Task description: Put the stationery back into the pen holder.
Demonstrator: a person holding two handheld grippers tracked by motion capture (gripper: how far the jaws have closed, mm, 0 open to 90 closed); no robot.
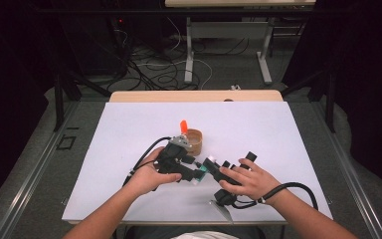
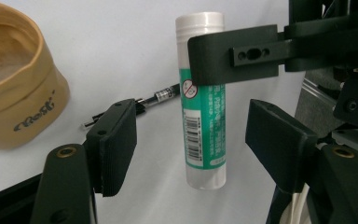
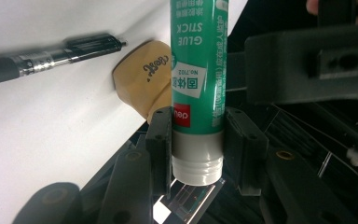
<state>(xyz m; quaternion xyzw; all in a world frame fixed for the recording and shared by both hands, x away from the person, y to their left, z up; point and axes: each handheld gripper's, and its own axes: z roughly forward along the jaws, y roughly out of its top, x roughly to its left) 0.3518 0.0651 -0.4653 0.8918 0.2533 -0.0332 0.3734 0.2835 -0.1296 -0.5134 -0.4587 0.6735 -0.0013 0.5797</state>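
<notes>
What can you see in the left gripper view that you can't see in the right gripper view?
Left gripper view: the barcode on the glue stick, the inside of the tan cup, and the left gripper with its jaws apart on either side of the stick, not touching it. Right gripper view: the words GLUE STICK, the clip of the pen, and the right gripper clamping the stick's threaded end from both sides. Both: the glue stick, the cup, the pen and the white table.
</notes>
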